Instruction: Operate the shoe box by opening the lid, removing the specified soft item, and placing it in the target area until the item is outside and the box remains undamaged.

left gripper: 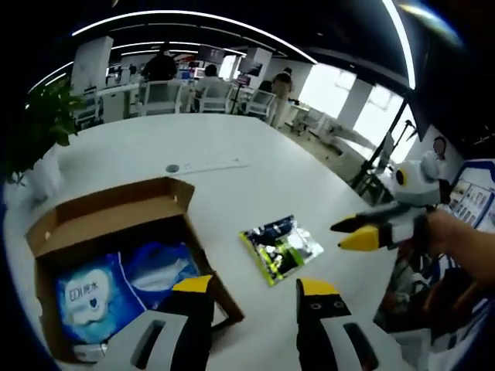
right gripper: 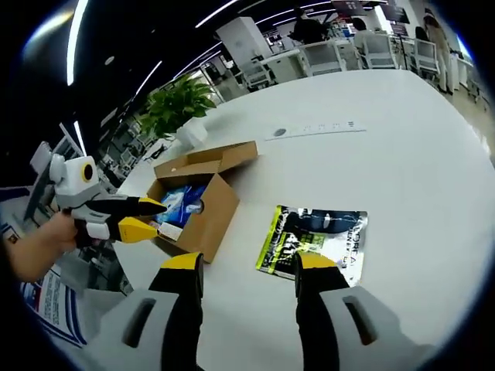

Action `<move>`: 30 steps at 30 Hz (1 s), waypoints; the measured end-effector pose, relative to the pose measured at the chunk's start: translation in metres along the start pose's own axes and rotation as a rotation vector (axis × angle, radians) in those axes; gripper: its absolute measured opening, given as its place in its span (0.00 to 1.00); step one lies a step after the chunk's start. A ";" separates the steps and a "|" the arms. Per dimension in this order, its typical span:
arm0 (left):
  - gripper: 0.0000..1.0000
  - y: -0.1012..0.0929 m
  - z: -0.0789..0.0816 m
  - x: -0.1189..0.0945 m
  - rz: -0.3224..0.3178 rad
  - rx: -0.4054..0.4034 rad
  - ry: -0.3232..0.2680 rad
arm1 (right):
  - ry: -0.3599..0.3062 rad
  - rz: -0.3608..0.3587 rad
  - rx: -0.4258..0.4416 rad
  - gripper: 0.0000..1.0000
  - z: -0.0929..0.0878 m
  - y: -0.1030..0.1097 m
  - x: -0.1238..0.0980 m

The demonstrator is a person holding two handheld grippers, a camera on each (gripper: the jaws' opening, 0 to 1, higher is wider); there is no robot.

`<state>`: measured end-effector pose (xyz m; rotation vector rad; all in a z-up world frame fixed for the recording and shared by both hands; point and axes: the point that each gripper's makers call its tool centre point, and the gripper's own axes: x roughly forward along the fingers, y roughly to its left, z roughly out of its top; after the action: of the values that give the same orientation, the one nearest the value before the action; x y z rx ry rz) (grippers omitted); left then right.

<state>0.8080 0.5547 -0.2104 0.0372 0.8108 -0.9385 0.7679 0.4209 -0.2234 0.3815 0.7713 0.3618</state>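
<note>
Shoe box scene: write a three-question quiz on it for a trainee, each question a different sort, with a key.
1. True or false: the cardboard box has its lid open.
2. Multiple choice: the green and black packet lies (A) inside the box, (B) flat on the white table beside the box, (C) between the right gripper jaws.
3. Fill in: the soft packs inside the box are mainly ____ in colour.

Key:
1. True; the flap stands up and the inside shows.
2. B; both the right and the left gripper are open and hold nothing.
3. Blue.
</note>
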 end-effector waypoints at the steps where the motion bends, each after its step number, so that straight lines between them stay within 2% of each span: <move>1: 0.42 0.003 -0.001 -0.004 0.003 -0.003 -0.002 | 0.003 0.003 -0.001 0.44 0.000 0.004 0.003; 9: 0.42 0.045 -0.007 -0.041 0.041 -0.042 -0.034 | 0.017 0.043 -0.030 0.42 0.007 0.045 0.028; 13: 0.42 0.056 -0.014 -0.054 0.056 -0.054 -0.040 | 0.022 0.063 -0.045 0.41 0.010 0.064 0.044; 17: 0.42 0.069 -0.019 -0.065 0.066 -0.067 -0.045 | 0.031 0.082 -0.054 0.38 0.010 0.082 0.058; 22: 0.41 0.095 -0.025 -0.078 0.081 -0.087 -0.053 | 0.037 0.104 -0.071 0.28 0.010 0.105 0.076; 24: 0.41 0.096 -0.027 -0.080 0.084 -0.091 -0.056 | 0.039 0.110 -0.073 0.28 0.012 0.111 0.085; 30: 0.41 0.124 -0.030 -0.093 0.097 -0.099 -0.059 | 0.043 0.124 -0.072 0.29 0.014 0.132 0.107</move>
<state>0.8496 0.7069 -0.2107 -0.0370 0.7927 -0.8030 0.8253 0.5805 -0.2182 0.3563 0.7760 0.5143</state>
